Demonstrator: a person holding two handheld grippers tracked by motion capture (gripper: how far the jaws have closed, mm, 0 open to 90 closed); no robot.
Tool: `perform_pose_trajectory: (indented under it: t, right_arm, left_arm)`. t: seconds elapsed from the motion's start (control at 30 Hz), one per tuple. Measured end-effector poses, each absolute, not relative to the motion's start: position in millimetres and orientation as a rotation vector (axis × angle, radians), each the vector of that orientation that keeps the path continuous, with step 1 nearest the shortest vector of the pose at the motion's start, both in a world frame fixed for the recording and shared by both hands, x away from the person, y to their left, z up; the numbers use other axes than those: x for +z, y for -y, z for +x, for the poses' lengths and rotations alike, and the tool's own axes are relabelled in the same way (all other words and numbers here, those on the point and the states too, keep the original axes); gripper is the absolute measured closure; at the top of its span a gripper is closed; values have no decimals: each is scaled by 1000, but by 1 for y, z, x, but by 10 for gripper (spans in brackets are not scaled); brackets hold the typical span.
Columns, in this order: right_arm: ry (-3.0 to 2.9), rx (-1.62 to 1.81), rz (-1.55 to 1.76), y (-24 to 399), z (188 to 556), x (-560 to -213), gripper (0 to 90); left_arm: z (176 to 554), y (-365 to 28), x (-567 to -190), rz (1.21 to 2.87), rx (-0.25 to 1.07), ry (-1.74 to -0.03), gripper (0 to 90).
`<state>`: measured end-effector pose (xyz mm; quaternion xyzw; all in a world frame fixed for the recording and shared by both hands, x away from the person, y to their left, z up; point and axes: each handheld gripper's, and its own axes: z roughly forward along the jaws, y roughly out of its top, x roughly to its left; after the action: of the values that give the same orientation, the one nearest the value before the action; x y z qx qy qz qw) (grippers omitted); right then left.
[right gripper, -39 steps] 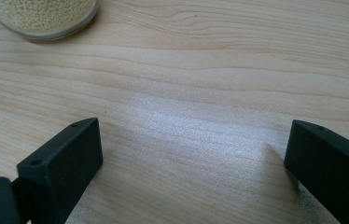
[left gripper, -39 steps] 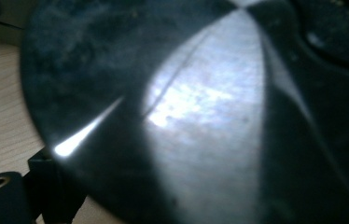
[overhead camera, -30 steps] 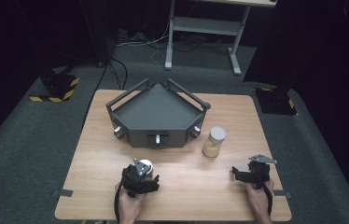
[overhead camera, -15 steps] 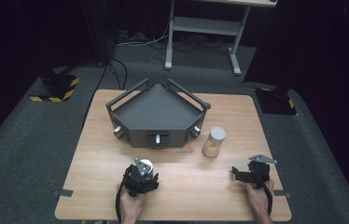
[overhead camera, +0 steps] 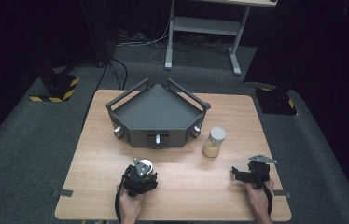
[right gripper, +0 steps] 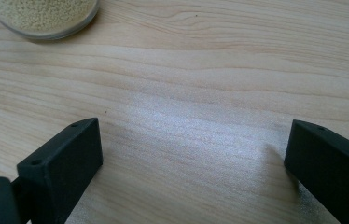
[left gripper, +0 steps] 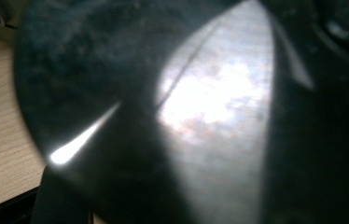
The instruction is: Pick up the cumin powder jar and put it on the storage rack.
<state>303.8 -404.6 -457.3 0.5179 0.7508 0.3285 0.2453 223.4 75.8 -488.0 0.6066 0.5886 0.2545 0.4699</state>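
High view shows the wooden tabletop (overhead camera: 177, 140) carrying, toward its far edge, a large dark five-sided tray (overhead camera: 157, 114) with raised rails and knobs on its near wall. Nothing can be seen inside the tray. Just off the tray's near right corner stands a clear jar (overhead camera: 214, 142) of pale yellow grains with a white lid, upright and apart from both hands.

Near the tabletop's near edge, left of centre, the left tool (overhead camera: 140, 178) sits on a small round object with a white top (overhead camera: 146, 164). Its jaws have just been closing, and they now appear pressed against that object. In the left gripper view a dark, glossy, curved surface (left gripper: 163, 116) sits right against the lens, too blurred to say what it is.

Toward the near right corner the right tool (overhead camera: 248, 173) rests low over bare wood. The right gripper view shows its jaws (right gripper: 193, 163) spread wide with nothing between them, and the base of the jar (right gripper: 44, 16) farther off.

As a judgement, the work is at its start: the first object looks freshly gripped but not yet lifted, and the jar is untouched. Carrying items to the tray appears to be what remains.
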Motion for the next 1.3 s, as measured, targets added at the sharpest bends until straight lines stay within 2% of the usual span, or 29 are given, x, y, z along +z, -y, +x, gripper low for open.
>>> perform_pose_trajectory:
  t: [0.33,0.37,0.4,0.5,0.6,0.73,0.93,0.97,1.03,1.13,1.2,1.23,1.3]
  right_arm:
    - [-2049,897,1413,405,304,-457,35]
    - [-2049,897,1413,405,304,-457,35]
    - [-2049,896,1413,405,304,-457,35]
    - [-2049,896,1414,405,304,-457,35]
    - [-2049,896,1413,404,304,-457,35]
    - [-2049,896,1413,405,304,-457,35]
    - [-2049,897,1414,405,304,-457,35]
    - [-2049,897,1413,405,304,-457,35]
    - [-2049,897,1413,405,304,-457,35]
    - [-2049,897,1413,405,304,-457,35]
    - [-2049,897,1413,405,304,-457,35]
    - [-2049,897,1414,405,304,-457,35]
    - [-2049,897,1413,405,304,-457,35]
  left_arm:
    - [224,-75,-487,1490,618,-1425,310]
    - [236,-100,-450,1933,663,-1288,311]
    - [237,-102,-445,1960,645,-1282,311]
    - [235,-102,-447,1916,656,-1277,311]
    - [238,-105,-438,1956,633,-1262,311]
    - [236,-105,-441,1877,633,-1272,311]
    - [241,-111,-429,1911,599,-1251,311]
    - [244,-114,-421,1965,585,-1236,311]
    - [242,-113,-425,1916,591,-1246,311]
    - [247,-119,-415,1962,565,-1229,311]
    - [241,-112,-430,1780,569,-1280,311]
    - [250,-123,-409,1956,546,-1222,311]
    - [253,-125,-405,1954,536,-1217,311]
